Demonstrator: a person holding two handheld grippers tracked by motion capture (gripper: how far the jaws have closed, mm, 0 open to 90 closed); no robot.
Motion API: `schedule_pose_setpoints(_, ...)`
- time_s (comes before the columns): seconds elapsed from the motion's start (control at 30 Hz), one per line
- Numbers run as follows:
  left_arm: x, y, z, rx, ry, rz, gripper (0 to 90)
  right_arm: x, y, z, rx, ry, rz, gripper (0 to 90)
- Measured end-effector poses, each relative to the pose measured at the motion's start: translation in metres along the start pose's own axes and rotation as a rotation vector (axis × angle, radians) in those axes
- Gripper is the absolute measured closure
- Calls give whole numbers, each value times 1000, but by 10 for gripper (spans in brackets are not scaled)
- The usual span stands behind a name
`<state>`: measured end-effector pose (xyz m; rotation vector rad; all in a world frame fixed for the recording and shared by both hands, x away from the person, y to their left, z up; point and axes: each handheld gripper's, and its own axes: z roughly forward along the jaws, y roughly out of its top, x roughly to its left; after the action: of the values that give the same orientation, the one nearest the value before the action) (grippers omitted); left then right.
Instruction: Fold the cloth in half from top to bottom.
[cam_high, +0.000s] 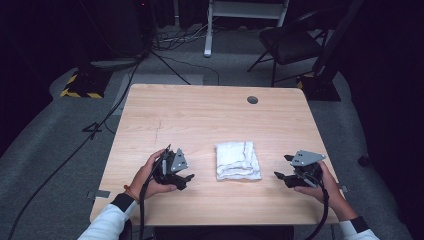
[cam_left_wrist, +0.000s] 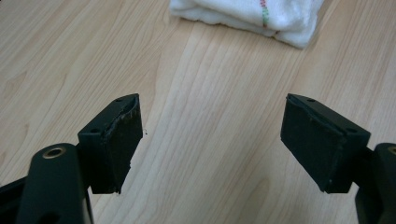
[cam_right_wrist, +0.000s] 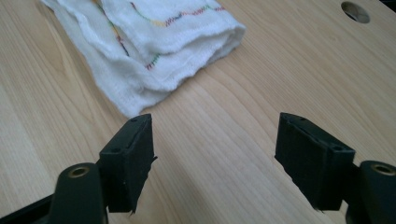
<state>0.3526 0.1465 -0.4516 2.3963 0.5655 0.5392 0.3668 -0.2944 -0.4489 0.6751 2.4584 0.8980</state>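
Towel (cam_high: 237, 160), folded into a thick white square, lies flat on the worktop (cam_high: 210, 115) between the two grippers and touches neither. Fingers (cam_left_wrist: 112, 149) of the left gripper (cam_high: 186, 178) stand wide apart with bare wood between them, and nothing is held; in the left gripper view the towel's near folded corner sits ahead of them, well beyond their tips. Fingers (cam_right_wrist: 128, 163) of the right gripper (cam_high: 283, 171) are likewise spread and empty; in the right gripper view the towel (cam_right_wrist: 140, 51) lies ahead and to the left, its layered edge close to the left finger but apart from it. Each gripper is held in a hand, left hand (cam_high: 147, 177) and right hand (cam_high: 325, 190), resting low over the worktop on either side of the cloth. By its looks the towel is light, soft and limp: it should sag and unfold when lifted, offers no stiff edge, and is neither slippery nor fragile. Coloured stitching marks the hems on its upper layers. A sound hold is judged to be a pinch across all the stacked layers at a corner or along the thick folded edge, the lower finger slid between cloth and wood; taking only the top layer would probably peel the fold open. A round cable hole (cam_high: 252, 100) lies near the far edge, well apart.
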Motion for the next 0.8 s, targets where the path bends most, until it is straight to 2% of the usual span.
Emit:
schedule_pose_setpoints(0.07, 1, -6, -1, 5, 19, 4, 208, 0, -3, -2, 14, -11, -12, 282)
schedule_pose_setpoints(0.17, 2, -14, -3, 18, 30, -17, 208, -1, -9, -4, 24, -21, -1, 279)
schedule_pose_setpoints(0.3, 3, -23, -7, 32, 49, -16, 205, -6, -21, -7, 40, -37, 27, 272)
schedule_pose_setpoints(0.43, 5, -33, -10, 33, 52, -50, 203, -11, -34, -10, 53, -51, 61, 267)
schedule_pose_setpoints(0.8, 10, -56, -14, 43, 48, -106, 203, -23, -73, -17, 78, -74, 180, 257)
